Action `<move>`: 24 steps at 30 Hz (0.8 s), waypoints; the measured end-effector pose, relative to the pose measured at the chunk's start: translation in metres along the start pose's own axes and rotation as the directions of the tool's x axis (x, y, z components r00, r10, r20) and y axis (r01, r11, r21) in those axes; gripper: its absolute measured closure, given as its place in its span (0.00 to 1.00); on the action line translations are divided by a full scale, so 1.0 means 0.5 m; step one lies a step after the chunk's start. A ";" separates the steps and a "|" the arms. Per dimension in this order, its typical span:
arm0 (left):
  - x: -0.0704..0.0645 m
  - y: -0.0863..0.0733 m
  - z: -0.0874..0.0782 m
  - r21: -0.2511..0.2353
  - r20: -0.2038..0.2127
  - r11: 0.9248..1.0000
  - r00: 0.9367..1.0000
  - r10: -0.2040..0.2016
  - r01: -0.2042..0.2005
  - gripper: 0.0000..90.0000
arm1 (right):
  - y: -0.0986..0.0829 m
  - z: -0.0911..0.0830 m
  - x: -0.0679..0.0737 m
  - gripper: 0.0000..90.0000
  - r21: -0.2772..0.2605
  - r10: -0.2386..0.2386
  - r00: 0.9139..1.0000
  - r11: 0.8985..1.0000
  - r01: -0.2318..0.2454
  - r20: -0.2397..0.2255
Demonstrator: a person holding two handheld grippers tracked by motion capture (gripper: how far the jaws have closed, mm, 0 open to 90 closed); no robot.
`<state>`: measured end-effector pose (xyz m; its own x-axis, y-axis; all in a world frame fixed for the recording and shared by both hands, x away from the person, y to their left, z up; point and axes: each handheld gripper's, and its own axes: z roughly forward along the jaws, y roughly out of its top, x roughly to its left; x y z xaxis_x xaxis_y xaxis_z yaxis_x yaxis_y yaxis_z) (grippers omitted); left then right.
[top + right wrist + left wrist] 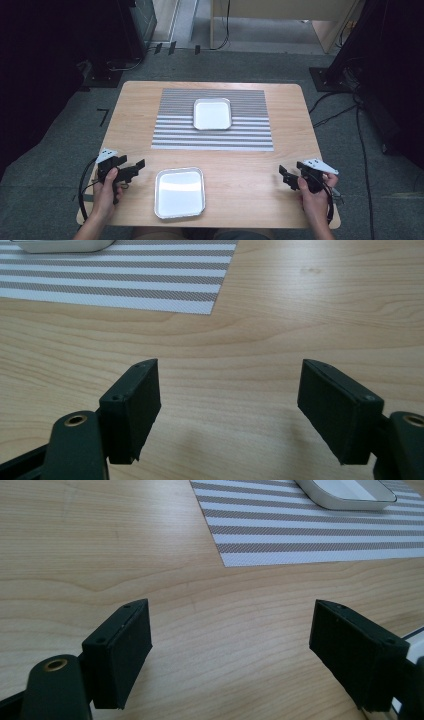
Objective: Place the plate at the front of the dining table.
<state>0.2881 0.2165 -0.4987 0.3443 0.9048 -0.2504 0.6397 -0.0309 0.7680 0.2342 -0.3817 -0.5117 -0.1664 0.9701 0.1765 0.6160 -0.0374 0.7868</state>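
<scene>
Seen from the high view: a wooden table (135, 105) with a striped placemat (250, 135) on its far half and two metal trays. On the placemat, near its far edge, the small tray (212, 114), empty. On the bare wood at the near edge, between the two hands, the large tray (180, 192), also empty, lying flat.

At the near left corner, the left gripper (139, 167) held in the left hand (107, 190), just beside the large tray but not touching it, jaws pointing toward the middle of the table. At the near right side, the right gripper (284, 175) held in the right hand (312, 192), well apart from the large tray, jaws pointing inward as well.

In the left gripper view: both black jaws spread wide, nothing between them (only bare wood), the placemat and an edge of the small tray beyond. In the right gripper view: the same, jaws released and wide apart, grasping nothing, a corner of the placemat further ahead
</scene>
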 end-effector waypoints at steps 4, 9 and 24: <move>0.008 -0.006 -0.012 -0.002 -0.008 1.000 1.000 0.001 -0.001 0.19 | -0.008 -0.009 -0.008 0.28 0.001 0.002 1.000 1.000 -0.002 0.009; 0.020 -0.017 -0.024 0.003 -0.016 1.000 1.000 0.007 -0.007 0.19 | -0.017 -0.023 -0.020 0.29 0.001 0.003 1.000 1.000 -0.003 0.030; 0.076 -0.060 -0.064 0.010 -0.075 1.000 0.997 -0.008 0.009 0.19 | -0.051 -0.072 -0.066 0.28 -0.002 0.016 0.996 1.000 -0.016 0.089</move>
<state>0.2600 0.2656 -0.5123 0.2865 0.9345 -0.2114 0.6497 -0.0274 0.7597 0.1965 -0.4214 -0.5162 -0.0877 0.9868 0.1358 0.6173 -0.0532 0.7849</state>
